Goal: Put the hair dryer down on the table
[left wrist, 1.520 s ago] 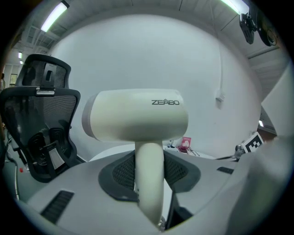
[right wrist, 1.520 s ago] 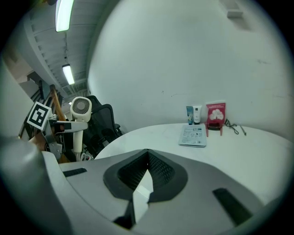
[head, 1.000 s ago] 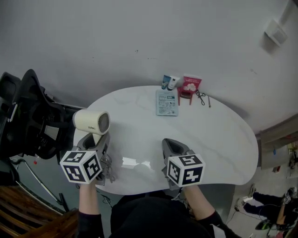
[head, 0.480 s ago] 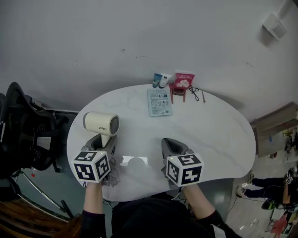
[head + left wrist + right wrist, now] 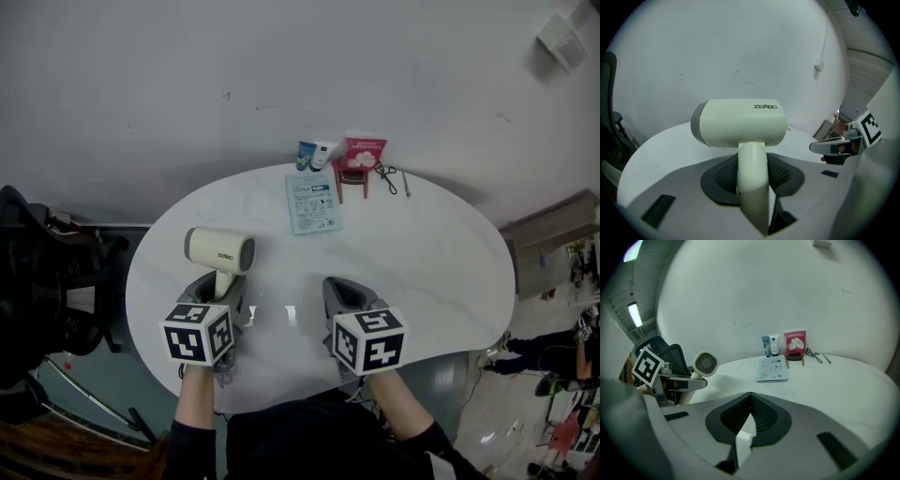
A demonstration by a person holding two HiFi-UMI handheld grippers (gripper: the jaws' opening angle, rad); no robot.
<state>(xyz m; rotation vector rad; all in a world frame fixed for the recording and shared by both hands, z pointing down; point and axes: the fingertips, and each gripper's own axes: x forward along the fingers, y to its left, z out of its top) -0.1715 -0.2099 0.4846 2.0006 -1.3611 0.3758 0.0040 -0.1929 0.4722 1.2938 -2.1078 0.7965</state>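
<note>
Left gripper (image 5: 217, 286) is clamped tight on the handle of the cream hair dryer (image 5: 220, 250), both pads pressing its sides in the left gripper view. The handle runs back toward the person while the barrel sits crosswise at the far end of the jaws. The dryer hangs over the left part of the white oval table (image 5: 422, 253), with its barrel clear of the surface and its round grille end facing right. Over on the right, the right gripper (image 5: 342, 286) hovers above the near middle of the table, jaws closed together with nothing between them, well apart from the dryer. Along the far edge there's a little cluster: a pale blue sheet packet (image 5: 312, 202) lying flat, two small tubes (image 5: 314, 153) standing just behind it, and a red packet (image 5: 363, 153) beside those. Next come an eyelash curler (image 5: 386, 178) and a thin stick (image 5: 406, 184) at the right end. A black chair (image 5: 37, 272) sits off the table's left side, and the person's forearms come in from the near edge.
</note>
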